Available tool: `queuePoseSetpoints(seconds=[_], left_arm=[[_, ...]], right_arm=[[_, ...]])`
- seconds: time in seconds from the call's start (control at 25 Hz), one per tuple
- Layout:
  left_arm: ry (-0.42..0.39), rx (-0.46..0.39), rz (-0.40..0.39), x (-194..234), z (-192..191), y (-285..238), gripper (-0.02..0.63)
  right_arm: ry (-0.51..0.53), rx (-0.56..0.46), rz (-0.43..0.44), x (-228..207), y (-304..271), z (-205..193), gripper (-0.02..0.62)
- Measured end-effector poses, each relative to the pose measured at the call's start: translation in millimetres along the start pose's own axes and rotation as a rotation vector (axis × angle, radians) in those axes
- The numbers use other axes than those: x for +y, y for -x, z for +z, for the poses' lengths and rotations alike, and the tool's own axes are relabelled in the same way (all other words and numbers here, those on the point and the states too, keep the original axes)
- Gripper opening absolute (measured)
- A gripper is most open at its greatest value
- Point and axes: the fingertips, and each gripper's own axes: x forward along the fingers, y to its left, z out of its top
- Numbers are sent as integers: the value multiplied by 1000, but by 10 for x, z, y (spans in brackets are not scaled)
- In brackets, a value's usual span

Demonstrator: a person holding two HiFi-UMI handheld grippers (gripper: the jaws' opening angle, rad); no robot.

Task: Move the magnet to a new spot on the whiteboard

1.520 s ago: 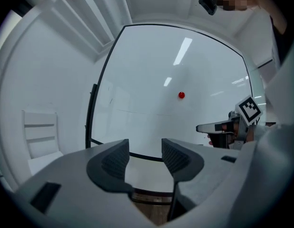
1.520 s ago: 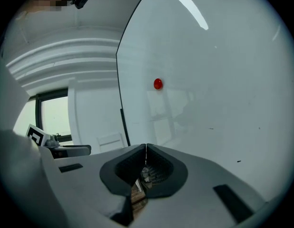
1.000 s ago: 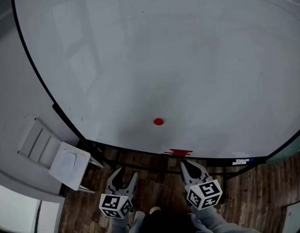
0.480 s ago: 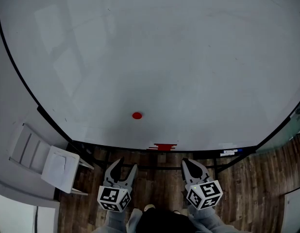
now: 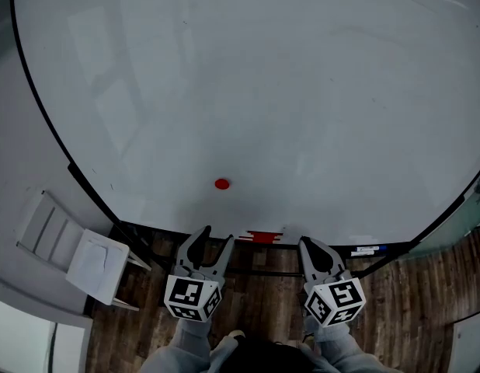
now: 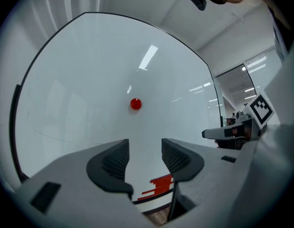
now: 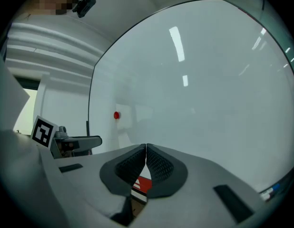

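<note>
Low on the whiteboard (image 5: 302,92), near its bottom edge, the red magnet (image 5: 222,183) sits untouched, while the left gripper (image 5: 215,235), jaws spread and empty, has risen to just beneath it and the right gripper (image 5: 308,244) stays clenched on nothing, so the pickup looks close.

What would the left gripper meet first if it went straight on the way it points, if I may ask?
Most likely bare whiteboard, slightly below the red magnet; nothing stands between it and the left gripper.
</note>
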Motion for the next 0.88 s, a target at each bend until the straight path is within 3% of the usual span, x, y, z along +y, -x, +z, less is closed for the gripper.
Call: queuePoseSetpoints(seconds=[0.36,0.56,0.88], left_arm=[[-63,-116,56,172,562,-285,207],[-123,-145,68,150,757,-404,207],[-188,-144,184,194,821,-550,207]], right_arm=[[52,-67,9,46,-178,356,28],[55,-80,-1,37,-187,420,28],[54,-59,-14,-25,-124,371,28]])
